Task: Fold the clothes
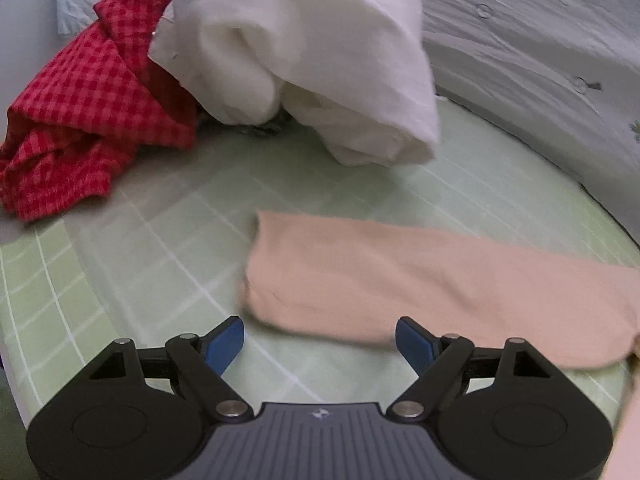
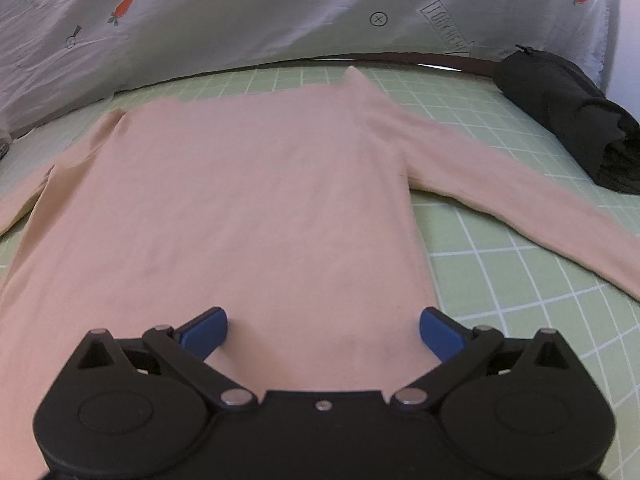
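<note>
The peach long-sleeved knit top [image 2: 248, 208] lies flat mid-frame on the green gridded counter [image 2: 520, 280]. Both tongs, left [image 1: 320, 342] and right [image 2: 323, 336], gape wide, empty. Sleeve fold likely next: grip a cuff.

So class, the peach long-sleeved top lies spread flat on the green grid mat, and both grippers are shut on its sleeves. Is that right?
Not quite. The peach top does lie flat on the green grid mat, but both grippers are open and hold nothing: the left gripper in the left wrist view, the right gripper in the right wrist view.
</note>
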Motion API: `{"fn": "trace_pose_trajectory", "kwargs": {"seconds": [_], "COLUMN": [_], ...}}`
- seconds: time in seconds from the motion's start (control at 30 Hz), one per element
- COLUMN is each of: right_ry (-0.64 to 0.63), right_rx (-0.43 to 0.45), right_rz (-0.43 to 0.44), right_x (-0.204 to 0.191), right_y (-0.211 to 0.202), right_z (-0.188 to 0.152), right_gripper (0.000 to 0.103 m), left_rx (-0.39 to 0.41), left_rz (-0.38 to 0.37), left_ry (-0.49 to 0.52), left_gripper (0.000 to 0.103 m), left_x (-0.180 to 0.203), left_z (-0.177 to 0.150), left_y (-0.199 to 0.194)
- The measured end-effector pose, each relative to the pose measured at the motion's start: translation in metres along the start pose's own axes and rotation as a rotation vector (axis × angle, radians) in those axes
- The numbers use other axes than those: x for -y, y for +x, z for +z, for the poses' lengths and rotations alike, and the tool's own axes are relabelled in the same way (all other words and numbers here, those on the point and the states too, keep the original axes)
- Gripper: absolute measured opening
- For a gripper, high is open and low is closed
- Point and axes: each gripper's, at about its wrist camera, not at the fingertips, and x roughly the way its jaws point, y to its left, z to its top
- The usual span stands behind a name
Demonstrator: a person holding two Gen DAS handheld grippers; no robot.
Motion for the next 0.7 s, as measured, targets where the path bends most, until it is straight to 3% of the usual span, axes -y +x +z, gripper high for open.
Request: {"fn": "trace_pose_trajectory", "kwargs": {"seconds": [0.3, 0.37, 0.43, 0.47, 0.53, 0.7], "right_ry": [0.021, 0.026, 0.03, 0.031, 0.031, 0.028], "right_rx": [-0.025, -0.031, -0.037, -0.035, -0.032, -0.02], "right_rz": [-0.017, -0.02, -0.024, -0.024, -0.024, -0.02], "right_x": [-0.004, -0.005, -0.006, -0.006, -0.006, -0.005], "right_y": [0.004, 0.004, 0.005, 0.006, 0.006, 0.006], "right_z": [0.005, 0.006, 0.006, 0.007, 0.006, 0.003], "right_gripper": [0.103, 0.103, 0.103, 0.103, 0.103, 0.103], "left_rx": [0.035, 0.043, 0.053, 0.056, 0.058, 0.065], "left_rz": [0.029, 0.009, 0.007, 0.003, -0.024, -0.097], "left_ry": [0.02, 0.043, 0.08, 0.1, 0.103, 0.075], "left_gripper": [0.082, 0.073, 0.048, 0.041, 0.014, 0.007], "left_x": [0.003, 0.007, 0.013, 0.016, 0.017, 0.018], "left_z": [0.007, 0.005, 0.001, 0.0, 0.0, 0.004], "left_y": [0.015, 0.013, 0.009, 0.008, 0.004, -0.007]}}
